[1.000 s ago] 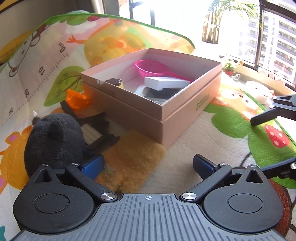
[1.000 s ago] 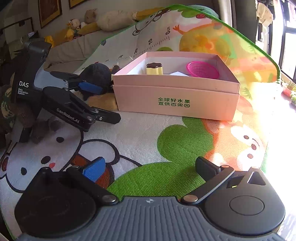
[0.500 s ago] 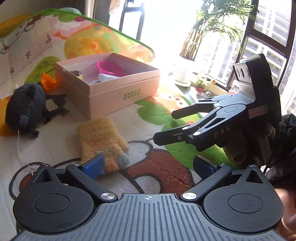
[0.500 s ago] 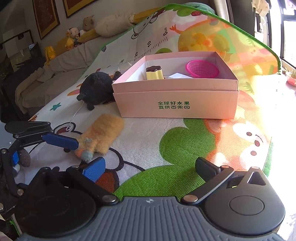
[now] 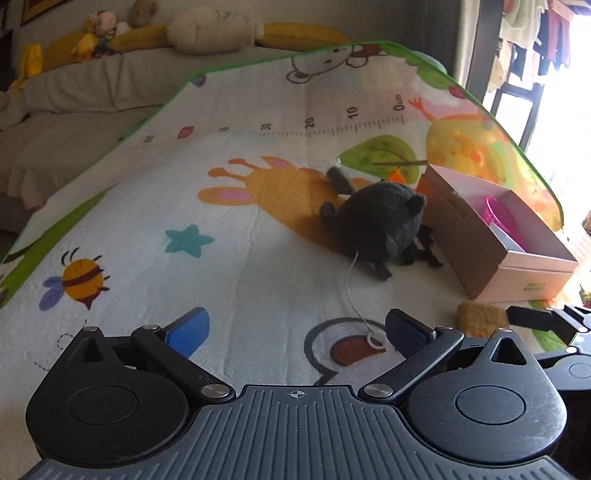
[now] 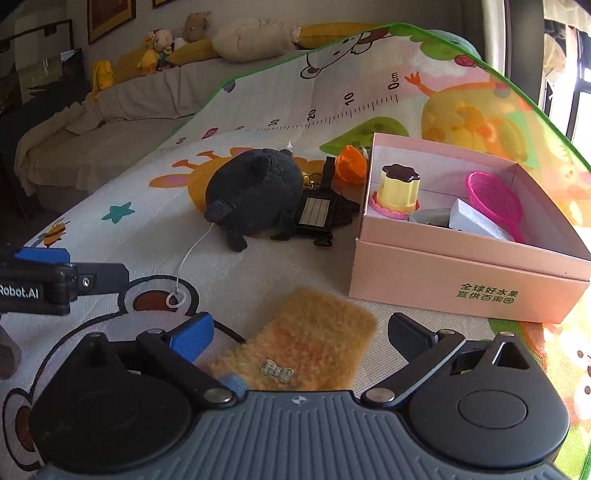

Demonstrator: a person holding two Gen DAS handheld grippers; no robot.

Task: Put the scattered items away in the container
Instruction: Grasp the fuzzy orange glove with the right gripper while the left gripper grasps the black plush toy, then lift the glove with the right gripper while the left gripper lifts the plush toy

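Pink cardboard box [image 6: 461, 273] already holds four items; fuzzy yellow pouch [image 6: 306, 350], black plush [image 6: 255, 195], dark tag and orange piece beside it remain. Both claws released, right claw [image 6: 299, 332] straddling the pouch.

Behind my play mat [image 5: 258, 229]: grey sofa [image 6: 122, 122] with plush toys [image 6: 166, 40], framed pictures [image 6: 110, 14] above; bright window [image 5: 554, 92] at right.

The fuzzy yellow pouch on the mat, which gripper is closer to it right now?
Right. The right gripper has its open jaws on either side of the fuzzy yellow pouch, not pressing it. The left gripper sits off to the pouch's left, over bare mat.
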